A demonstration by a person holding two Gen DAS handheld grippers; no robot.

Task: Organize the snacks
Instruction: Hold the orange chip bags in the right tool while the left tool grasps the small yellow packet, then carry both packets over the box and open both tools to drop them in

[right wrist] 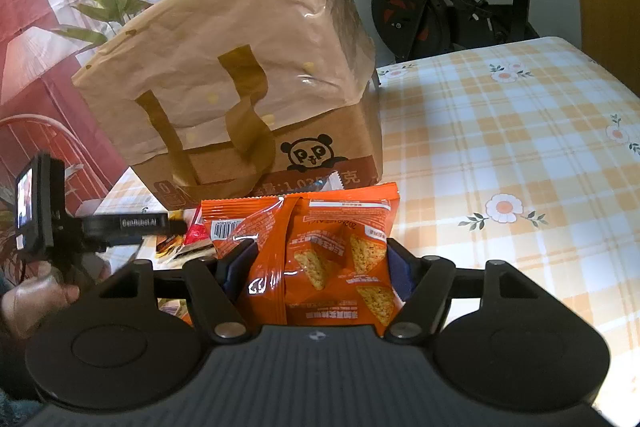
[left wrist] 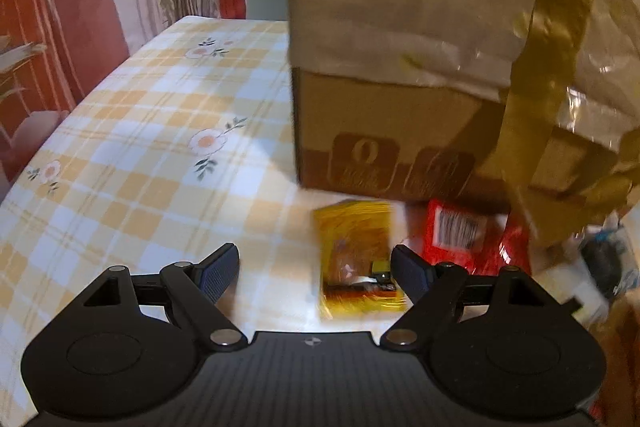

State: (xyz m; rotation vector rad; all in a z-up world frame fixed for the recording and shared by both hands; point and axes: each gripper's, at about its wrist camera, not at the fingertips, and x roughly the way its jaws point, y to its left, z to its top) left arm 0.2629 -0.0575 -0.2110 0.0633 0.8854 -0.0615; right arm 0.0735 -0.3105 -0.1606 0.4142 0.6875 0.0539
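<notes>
In the left wrist view my left gripper [left wrist: 316, 267] stands open just above the checked tablecloth [left wrist: 140, 147]. A yellow snack packet [left wrist: 356, 259] lies flat between its fingers, close to the right one and not touched. A red packet [left wrist: 460, 239] with a barcode lies to the right of it. Behind both stands a brown cardboard box [left wrist: 380, 131] under a plastic bag. In the right wrist view my right gripper [right wrist: 318, 265] is shut on an orange snack packet [right wrist: 340, 259] with triangle crackers printed on it. A second orange packet [right wrist: 240, 223] lies in front of it.
The box [right wrist: 320, 155] with a panda logo and gold bag handles [right wrist: 244, 99] fills the middle. The left tool's camera [right wrist: 34, 205] and a hand [right wrist: 36, 299] sit at the left edge. An exercise bike [right wrist: 440, 3] stands beyond the table. Tablecloth [right wrist: 520, 147] stretches to the right.
</notes>
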